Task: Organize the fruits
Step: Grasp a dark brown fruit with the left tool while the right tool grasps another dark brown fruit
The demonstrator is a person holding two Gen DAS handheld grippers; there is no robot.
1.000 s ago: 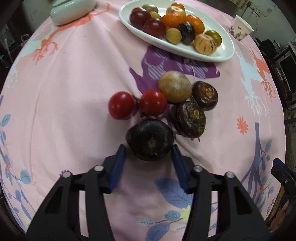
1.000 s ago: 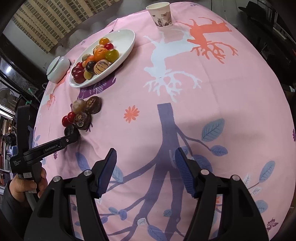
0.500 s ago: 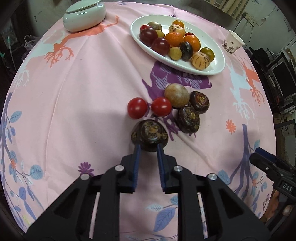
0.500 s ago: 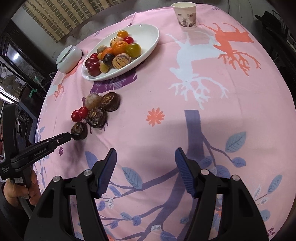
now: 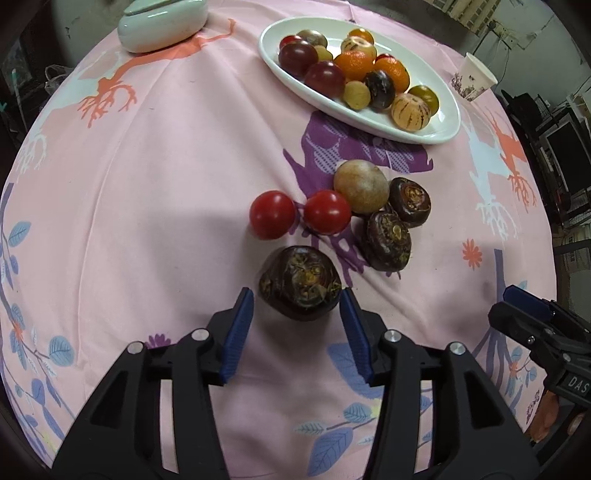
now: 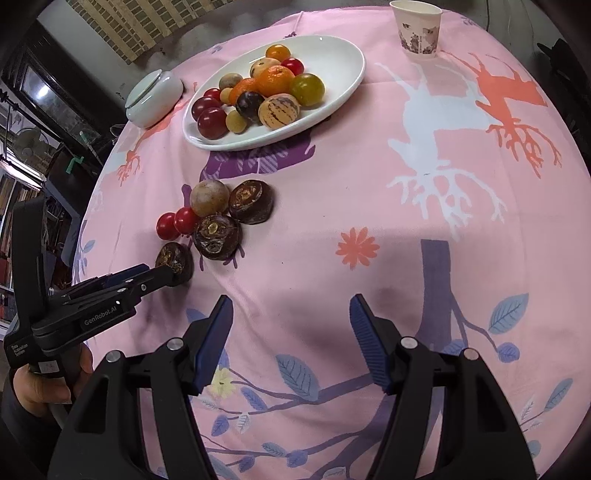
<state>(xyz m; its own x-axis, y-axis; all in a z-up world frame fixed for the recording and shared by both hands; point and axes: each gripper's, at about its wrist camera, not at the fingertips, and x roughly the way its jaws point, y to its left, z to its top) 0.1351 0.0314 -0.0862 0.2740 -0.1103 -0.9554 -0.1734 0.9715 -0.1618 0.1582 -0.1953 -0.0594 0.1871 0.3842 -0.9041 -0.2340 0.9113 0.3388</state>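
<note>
- Left wrist view: the left gripper [image 5: 297,297] has its blue fingers [image 5: 240,317] apart, one on each side of a dark chestnut [image 5: 300,282]. The chestnut lies on the cloth [image 5: 147,184] between the fingertips; I cannot tell if the pads touch it.
- Just beyond it lie two tomatoes [image 5: 272,214], side by side and very close together.
- To the right of them sit a tan fruit [image 5: 361,186] and two more chestnuts [image 5: 388,240], close together in one cluster.
- Farther away, a white plate [image 5: 436,134] holds many mixed fruits.
- A lidded bowl [image 5: 162,22] stands far left and a paper cup [image 5: 472,75] far right.
- Right wrist view: the right gripper [image 6: 291,332] hangs above the bare cloth, fingers [image 6: 216,339] wide apart, holding nothing, well apart from the fruits.
- The left gripper is seen here from the side at the nearest chestnut.
</note>
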